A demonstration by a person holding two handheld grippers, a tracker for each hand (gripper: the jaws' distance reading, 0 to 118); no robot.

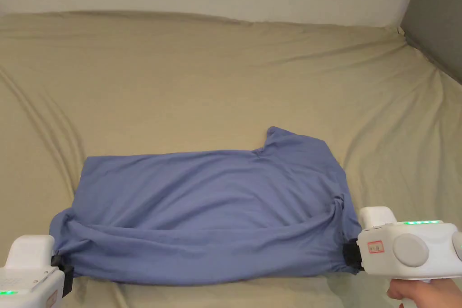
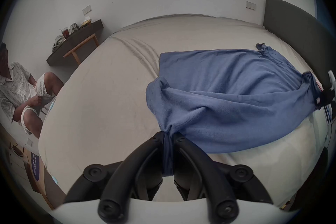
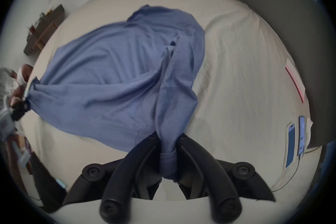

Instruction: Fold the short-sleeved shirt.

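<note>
Head view: blue shirt (image 1: pixel 207 214) spread across the bed (image 1: pixel 225 74), near edge bunched and pinched at both ends, left gripper (image 1: pixel 61 268) and right gripper (image 1: pixel 352 255) each clamped on a corner.

Left gripper view: jaws clenched on a twisted wad of shirt (image 2: pixel 227 100), cloth sagging between the two grips.

Right gripper view: jaws closed on a thick roll of shirt (image 3: pixel 118 73). Best now, probably: equal tension, level lift, edge carried straight over, no sag.
</note>
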